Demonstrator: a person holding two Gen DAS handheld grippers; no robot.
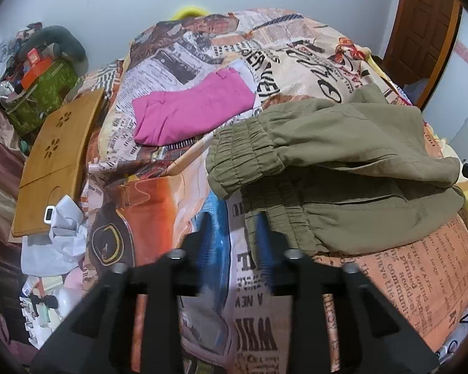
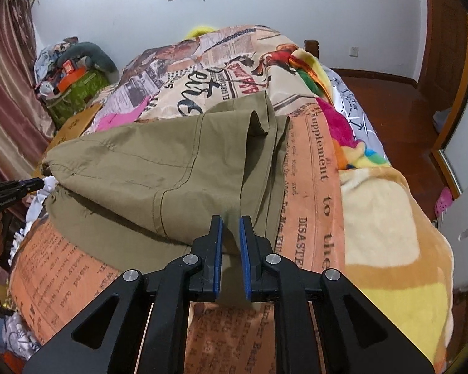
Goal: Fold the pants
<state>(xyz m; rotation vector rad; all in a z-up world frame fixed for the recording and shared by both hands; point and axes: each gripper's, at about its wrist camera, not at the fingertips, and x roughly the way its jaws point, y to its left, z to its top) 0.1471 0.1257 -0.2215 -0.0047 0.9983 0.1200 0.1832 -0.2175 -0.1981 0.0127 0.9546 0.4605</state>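
Observation:
Olive green pants (image 1: 343,162) lie folded over on the newspaper-print bedspread (image 1: 259,296), their elastic cuffs (image 1: 246,155) pointing left. My left gripper (image 1: 234,221) is open just in front of the lower cuff, its right finger at the cuff's edge, holding nothing. In the right wrist view the pants (image 2: 159,168) spread ahead and to the left. My right gripper (image 2: 231,221) has its jaws narrowly apart at the near edge of the cloth, with a fold of the pants between the fingertips; a firm grip does not show.
A folded pink garment (image 1: 190,109) lies farther back on the bed. A wooden lap table (image 1: 59,155) and a cluttered green box (image 1: 43,93) stand at the left. A colourful blanket (image 2: 374,187) covers the bed's right side. A wooden floor (image 2: 399,103) lies beyond.

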